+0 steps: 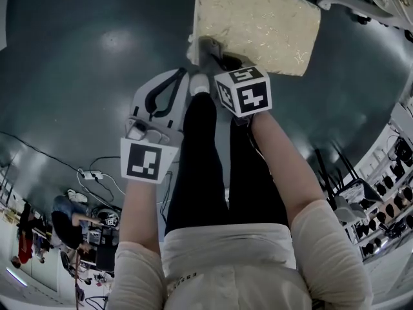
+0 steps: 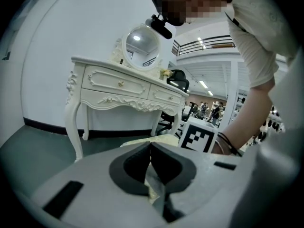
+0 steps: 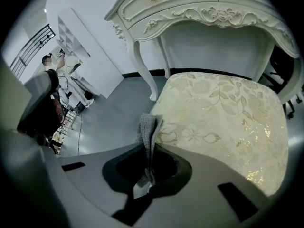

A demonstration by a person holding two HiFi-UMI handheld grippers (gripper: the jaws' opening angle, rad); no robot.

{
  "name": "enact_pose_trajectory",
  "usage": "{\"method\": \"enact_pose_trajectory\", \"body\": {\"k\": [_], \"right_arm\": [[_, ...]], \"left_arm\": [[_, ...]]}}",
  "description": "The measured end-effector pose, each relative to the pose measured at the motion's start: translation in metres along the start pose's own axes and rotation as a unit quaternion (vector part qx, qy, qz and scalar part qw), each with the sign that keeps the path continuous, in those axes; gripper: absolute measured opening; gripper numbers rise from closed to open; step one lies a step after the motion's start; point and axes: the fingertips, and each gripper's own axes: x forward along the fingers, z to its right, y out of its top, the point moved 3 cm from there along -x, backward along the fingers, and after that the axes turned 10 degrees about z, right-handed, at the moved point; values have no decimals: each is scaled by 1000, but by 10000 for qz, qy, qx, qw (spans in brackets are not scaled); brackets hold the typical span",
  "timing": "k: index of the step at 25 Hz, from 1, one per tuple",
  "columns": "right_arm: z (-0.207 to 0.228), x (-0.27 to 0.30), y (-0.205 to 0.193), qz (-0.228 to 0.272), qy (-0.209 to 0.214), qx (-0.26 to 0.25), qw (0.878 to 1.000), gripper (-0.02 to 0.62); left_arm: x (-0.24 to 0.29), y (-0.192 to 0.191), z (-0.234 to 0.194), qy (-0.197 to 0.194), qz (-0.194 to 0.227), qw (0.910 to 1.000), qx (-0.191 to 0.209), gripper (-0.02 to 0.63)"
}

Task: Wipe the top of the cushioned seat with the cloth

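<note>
**Pinching the cloth (image 3: 148,134) at a corner of the cushioned seat (image 3: 223,122)**

A white carved dressing table (image 3: 204,13) is seen standing behind the seat, its legs set down just past the seat's far edge. The seat's pale, gold-flecked floral top is shown bare except at its near left corner, where the grey cloth is held upright in a narrow fold. The cloth is clamped between the jaws of the right gripper (image 3: 147,170), which is poised at that same corner. The left gripper (image 2: 151,163) is held off the seat, over the dark floor (image 1: 77,76) beside that corner, with its jaws pressed together.
</note>
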Motion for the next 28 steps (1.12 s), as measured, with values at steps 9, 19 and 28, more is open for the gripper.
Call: {"method": "enact_pose_trajectory", "body": {"k": [9, 19, 28], "right_arm": [[42, -28, -15, -24, -257, 260, 9993, 28], [91, -60, -31, 109, -347, 298, 9989, 28], [143, -91, -42, 181, -424, 345, 9983, 28]], "left_arm": [[23, 7, 32, -196, -11, 9998, 30, 2], [55, 0, 87, -430, -155, 9989, 107, 2], [90, -3, 141, -713, -262, 9967, 281, 2]]}}
